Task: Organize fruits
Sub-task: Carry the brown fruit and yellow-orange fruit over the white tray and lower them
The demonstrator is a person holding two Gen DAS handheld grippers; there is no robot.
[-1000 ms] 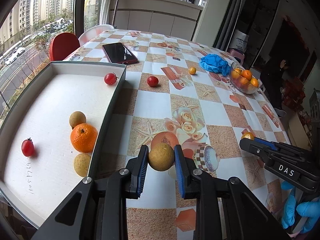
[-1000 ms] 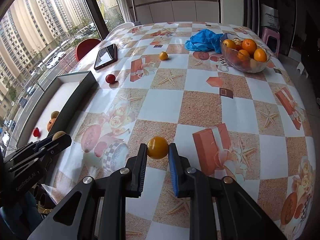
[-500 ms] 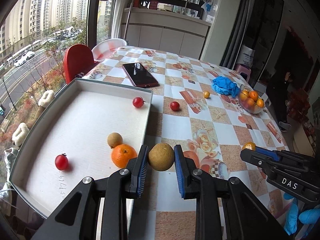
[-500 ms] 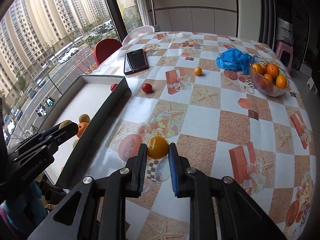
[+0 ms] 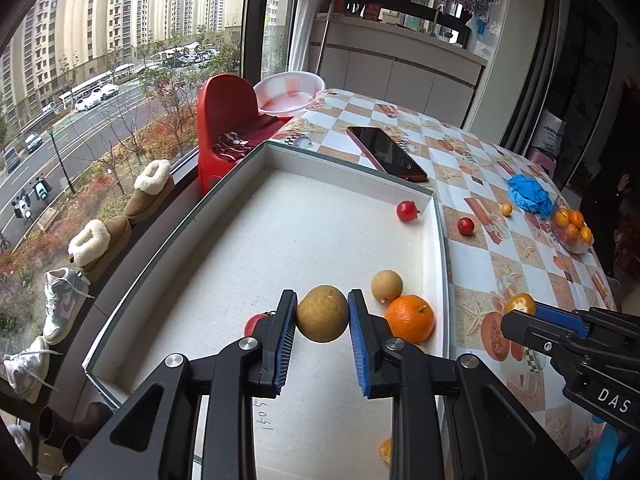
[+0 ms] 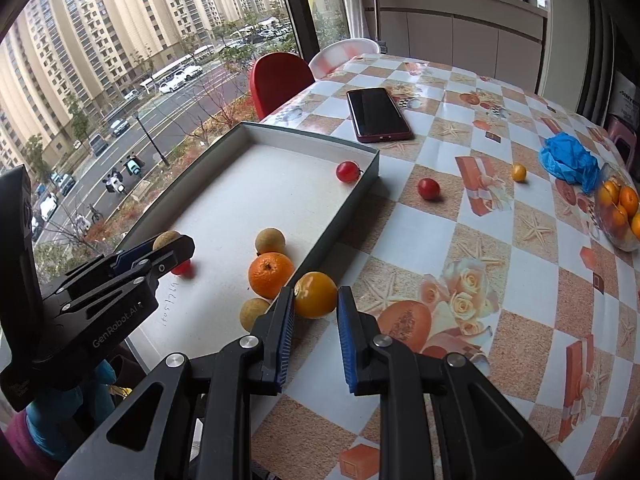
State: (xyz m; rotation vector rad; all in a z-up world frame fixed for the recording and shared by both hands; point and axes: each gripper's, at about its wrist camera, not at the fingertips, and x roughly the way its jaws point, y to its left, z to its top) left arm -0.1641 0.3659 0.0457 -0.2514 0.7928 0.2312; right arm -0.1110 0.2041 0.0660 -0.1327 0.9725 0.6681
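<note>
Over the near end of the white tray (image 5: pixel 438 240), left gripper (image 5: pixel 322 314) clamps a brown fruit (image 5: pixel 322 313); right gripper (image 6: pixel 316 295) pinches a small yellow-orange fruit (image 6: pixel 315 294) above the tray's counter-side wall. Step: carry-to-tray, both loaded. Next, I'd judge: lower, release into bare floor, clear of the big orange (image 5: pixel 409 318). Tray count: one orange, two brown, two red, plus a partly hidden orange bit at the near edge. Loose on the counter (image 6: pixel 532 264): one red (image 6: pixel 428 189), one yellow (image 6: pixel 518 172). Far: glass bowl (image 6: pixel 608 220) of oranges, count unclear
</note>
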